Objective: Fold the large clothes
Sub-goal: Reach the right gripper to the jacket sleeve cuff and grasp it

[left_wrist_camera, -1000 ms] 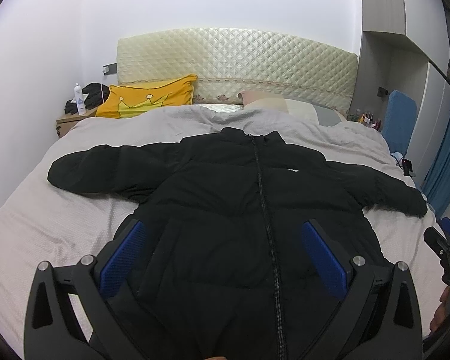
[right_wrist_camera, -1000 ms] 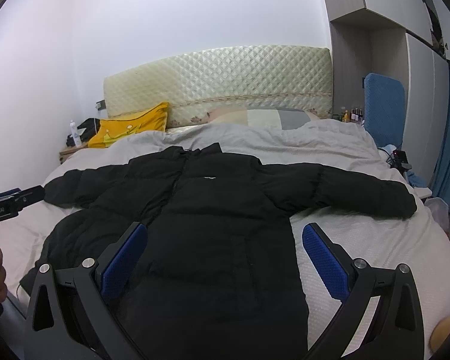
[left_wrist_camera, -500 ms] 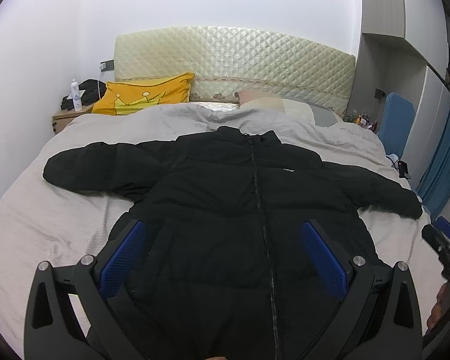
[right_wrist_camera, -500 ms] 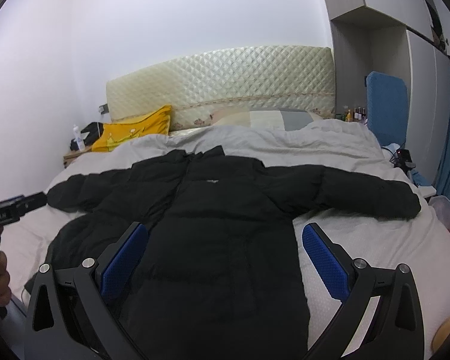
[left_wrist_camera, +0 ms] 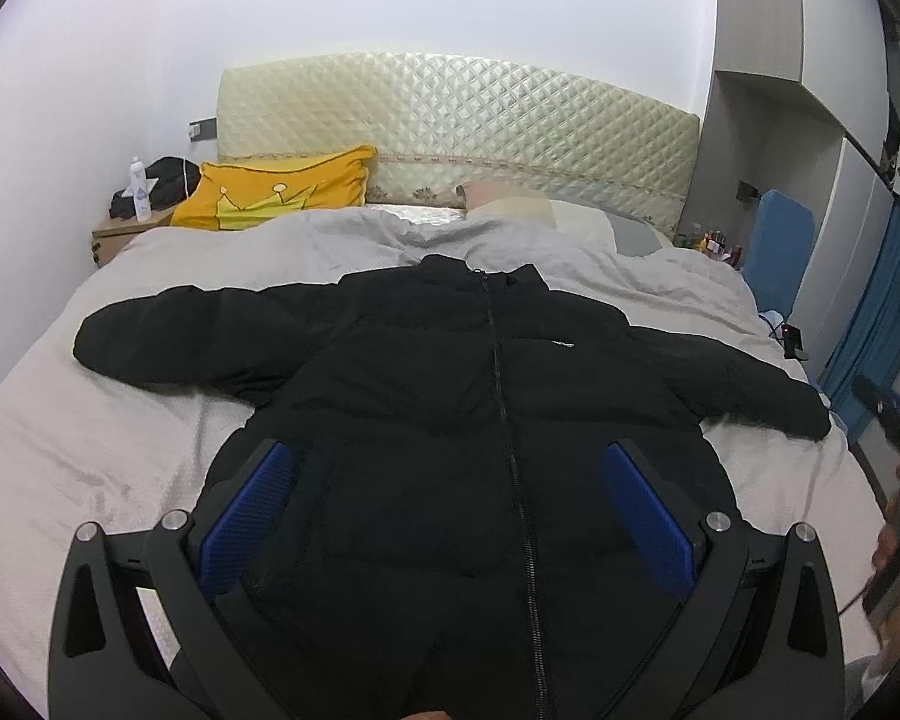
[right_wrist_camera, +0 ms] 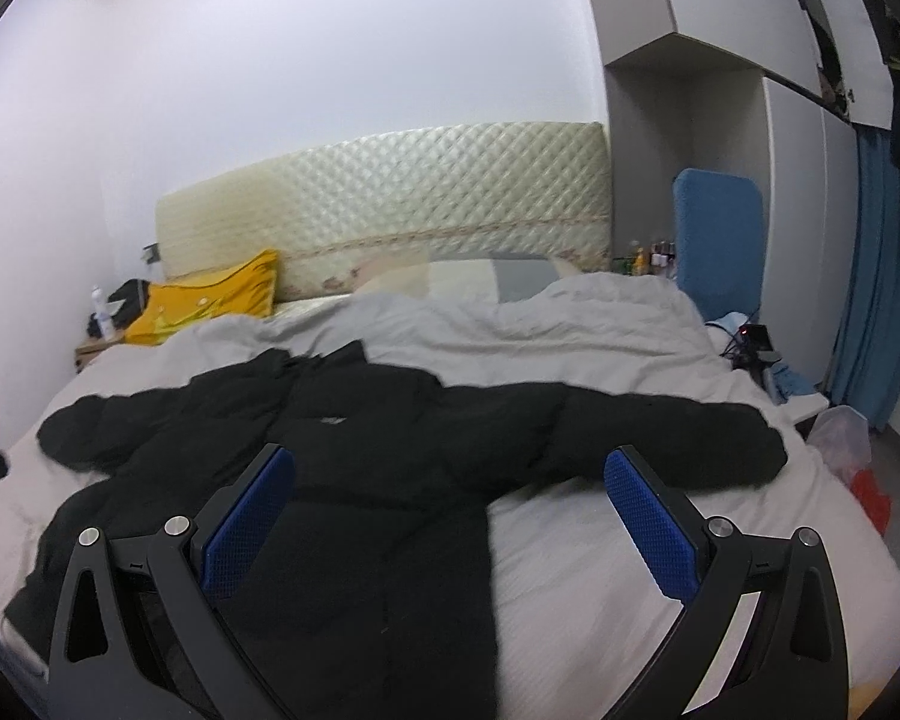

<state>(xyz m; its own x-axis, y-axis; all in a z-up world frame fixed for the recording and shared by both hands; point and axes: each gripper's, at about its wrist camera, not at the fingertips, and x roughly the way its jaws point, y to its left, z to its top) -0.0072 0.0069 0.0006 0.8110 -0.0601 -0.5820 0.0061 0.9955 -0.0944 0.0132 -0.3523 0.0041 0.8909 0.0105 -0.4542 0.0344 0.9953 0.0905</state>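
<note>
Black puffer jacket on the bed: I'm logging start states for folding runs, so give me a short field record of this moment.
garment: black puffer jacket, front up, zipper closed
sleeves: both spread out sideways
surface: bed with light grey cover
left gripper: open, above the jacket's lower body
right gripper: open, over the jacket's right edge
folds made: none
nearby: yellow crown pillow at the quilted cream headboard

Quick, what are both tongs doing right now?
Left tongs: open, holding nothing, above the black jacket.
Right tongs: open, holding nothing.
</note>
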